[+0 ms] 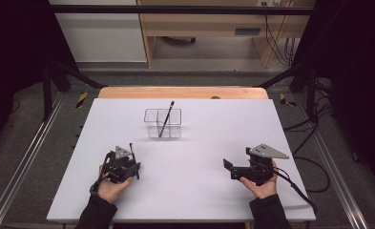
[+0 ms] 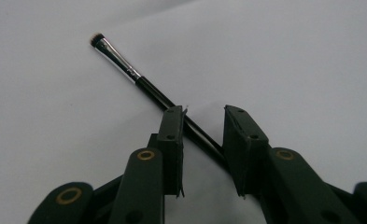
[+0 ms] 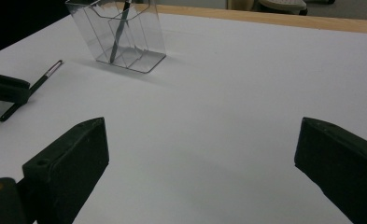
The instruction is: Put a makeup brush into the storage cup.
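Note:
A thin black makeup brush (image 2: 125,67) with a silver ferrule lies flat on the white table (image 1: 199,143). My left gripper (image 2: 203,113) is lowered over its handle, which runs slantwise through the narrow gap between the two pads; a gap still shows beside the right pad. From above, that left gripper (image 1: 127,160) sits at the near left with the brush tip (image 1: 131,147) poking out past it. My right gripper (image 1: 230,169) rests at the near right, pointing left, jaws wide apart and empty (image 3: 200,163). The brush (image 3: 43,81) and the left gripper (image 3: 8,88) also appear far off in the right gripper view.
A clear plastic organiser (image 1: 162,123) with compartments stands at the table's middle back, a dark slim brush (image 1: 166,117) leaning inside it; the organiser (image 3: 125,35) also shows ahead of the right gripper. A wooden edge (image 1: 182,92) borders the far side.

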Tool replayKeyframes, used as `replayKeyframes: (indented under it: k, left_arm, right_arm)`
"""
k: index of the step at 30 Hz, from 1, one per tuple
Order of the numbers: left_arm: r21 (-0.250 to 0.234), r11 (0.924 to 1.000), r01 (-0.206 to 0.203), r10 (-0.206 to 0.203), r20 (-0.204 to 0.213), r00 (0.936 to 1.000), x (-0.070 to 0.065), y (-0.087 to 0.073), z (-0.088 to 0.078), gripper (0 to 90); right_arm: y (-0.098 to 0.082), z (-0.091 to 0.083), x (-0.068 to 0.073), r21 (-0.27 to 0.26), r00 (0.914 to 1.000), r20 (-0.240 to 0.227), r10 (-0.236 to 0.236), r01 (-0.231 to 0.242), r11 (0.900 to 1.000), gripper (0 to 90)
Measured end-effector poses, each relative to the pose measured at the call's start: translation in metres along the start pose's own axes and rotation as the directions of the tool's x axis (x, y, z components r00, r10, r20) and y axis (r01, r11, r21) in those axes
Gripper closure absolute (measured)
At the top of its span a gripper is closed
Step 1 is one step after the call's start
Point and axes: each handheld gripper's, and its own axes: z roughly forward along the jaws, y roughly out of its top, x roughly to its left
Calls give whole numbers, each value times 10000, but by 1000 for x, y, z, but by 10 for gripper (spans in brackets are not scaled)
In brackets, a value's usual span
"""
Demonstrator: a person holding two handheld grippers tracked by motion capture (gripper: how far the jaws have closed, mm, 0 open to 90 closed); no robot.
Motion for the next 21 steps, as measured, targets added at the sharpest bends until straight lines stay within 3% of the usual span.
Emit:
replayKeyframes:
  k: [21]
  left_arm:
    - [248,9997,-41,33,353,9994,4,-2,-5,771]
  right_arm:
    - [0,0,0,6,10000,-5,-3,3,10000,36]
